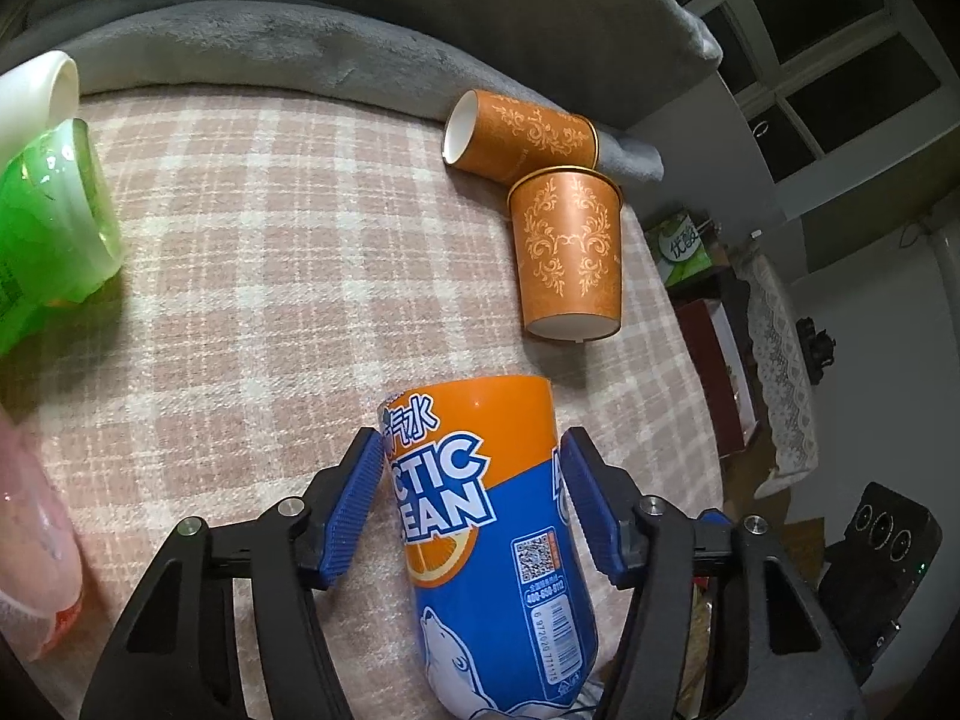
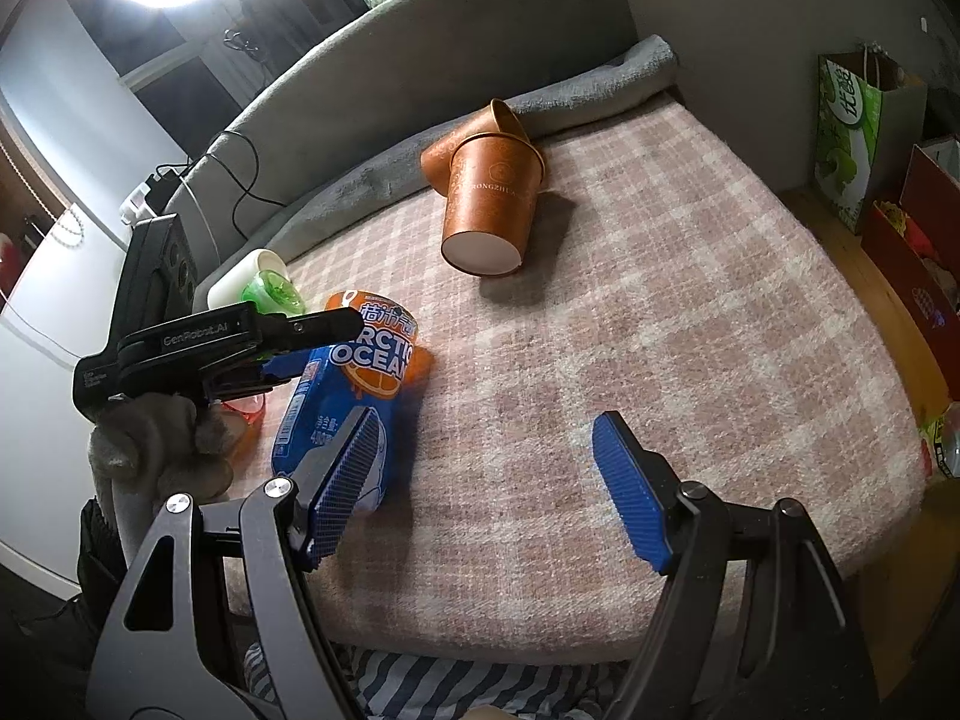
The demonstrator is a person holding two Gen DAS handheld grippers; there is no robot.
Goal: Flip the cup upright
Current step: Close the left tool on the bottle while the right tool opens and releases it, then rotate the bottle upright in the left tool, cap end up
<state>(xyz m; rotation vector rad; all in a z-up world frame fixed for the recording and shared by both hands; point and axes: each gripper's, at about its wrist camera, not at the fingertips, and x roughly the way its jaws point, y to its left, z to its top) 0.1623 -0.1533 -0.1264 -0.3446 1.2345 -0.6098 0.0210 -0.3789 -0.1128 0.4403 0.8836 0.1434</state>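
Two orange paper cups with gold patterns sit at the far side of the plaid blanket. One cup (image 1: 567, 252) (image 2: 489, 204) stands upside down with its white base up. The other cup (image 1: 519, 132) (image 2: 441, 153) lies on its side behind it, touching it. My left gripper (image 1: 474, 504) is open, its blue pads on either side of an orange and blue Arctic Ocean can (image 1: 498, 534) (image 2: 348, 396) with small gaps. My right gripper (image 2: 486, 480) is open and empty, low over the blanket, well short of the cups.
A green bottle with a white cap (image 1: 48, 204) (image 2: 270, 285) lies at the left. A pink object (image 1: 36, 564) sits near the left edge. A grey blanket (image 1: 270, 36) borders the far side. The bed edge (image 2: 870, 360) drops off to the right, with a green bag (image 2: 852, 138) and boxes beyond it.
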